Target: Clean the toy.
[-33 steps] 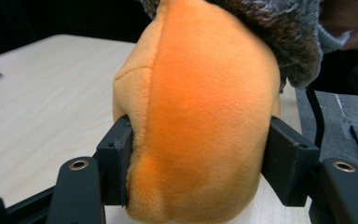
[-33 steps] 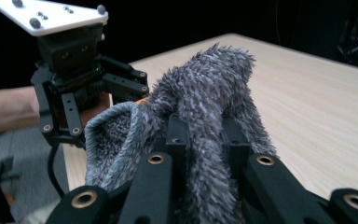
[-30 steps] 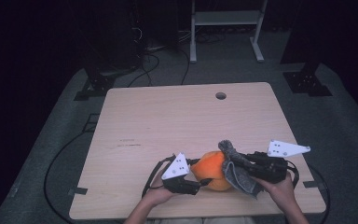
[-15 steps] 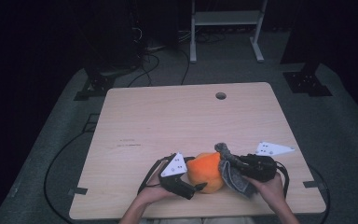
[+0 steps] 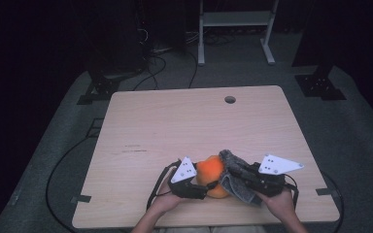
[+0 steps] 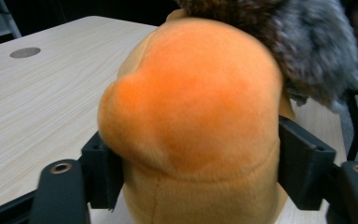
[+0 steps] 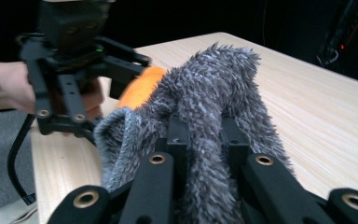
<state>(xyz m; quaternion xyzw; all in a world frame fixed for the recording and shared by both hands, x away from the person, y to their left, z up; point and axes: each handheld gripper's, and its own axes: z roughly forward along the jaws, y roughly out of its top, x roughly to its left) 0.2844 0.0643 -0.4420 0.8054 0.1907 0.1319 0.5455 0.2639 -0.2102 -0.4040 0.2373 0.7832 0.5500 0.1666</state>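
An orange plush toy (image 5: 211,171) sits near the table's front edge, seen close up in the left gripper view (image 6: 191,116). My left gripper (image 5: 208,185) has it between its jaws. The jaws have just been closing, and both pads (image 6: 303,170) press into the plush sides. A grey furry cloth (image 5: 238,191) drapes over the toy's right side. My right gripper (image 5: 239,175) is shut on this cloth (image 7: 209,93), which bunches up between its jaws (image 7: 204,135). The right gripper view also shows the orange toy (image 7: 140,86) and the left gripper (image 7: 74,60) behind the cloth.
The light wooden table (image 5: 175,126) has a round cable hole (image 5: 230,99) near its far edge. Both hands work close to the front edge. Cables (image 5: 63,165) run over the dark floor at the left, and a metal frame (image 5: 233,19) stands behind the table.
The right gripper has shifted left and toward the front edge with the grey cloth. The left gripper's jaws widened around the orange toy, then closed on it again.
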